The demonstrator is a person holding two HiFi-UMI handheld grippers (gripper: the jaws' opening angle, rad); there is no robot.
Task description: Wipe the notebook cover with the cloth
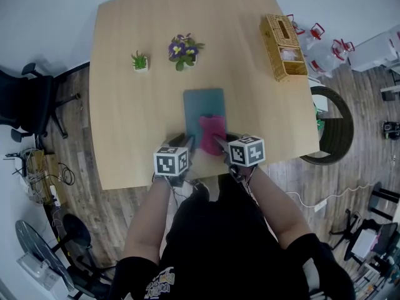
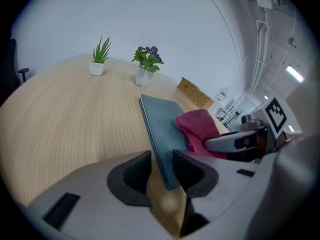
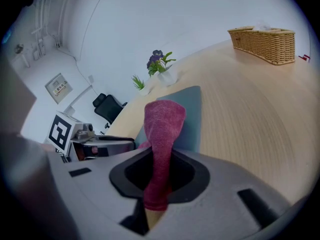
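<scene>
A grey-teal notebook (image 1: pixel 201 104) lies flat on the wooden table (image 1: pixel 131 124), its near end toward me. A pink cloth (image 1: pixel 212 130) rests on the notebook's near right part. My right gripper (image 1: pixel 220 145) is shut on the cloth (image 3: pixel 162 129), which sticks out forward from between its jaws over the notebook (image 3: pixel 193 103). My left gripper (image 1: pixel 185 144) sits at the near left corner of the notebook (image 2: pixel 161 119). Its jaws stand apart astride that corner, with bare table showing in the gap, so the left gripper (image 2: pixel 162 170) is open. The cloth (image 2: pixel 197 126) lies just to its right.
A small green plant (image 1: pixel 140 61) and a purple-flowered pot (image 1: pixel 184 50) stand at the back of the table. A wicker basket (image 1: pixel 282 45) lies at the back right. An office chair (image 1: pixel 31 105) is off the left edge, a round dark stool (image 1: pixel 334 133) off the right.
</scene>
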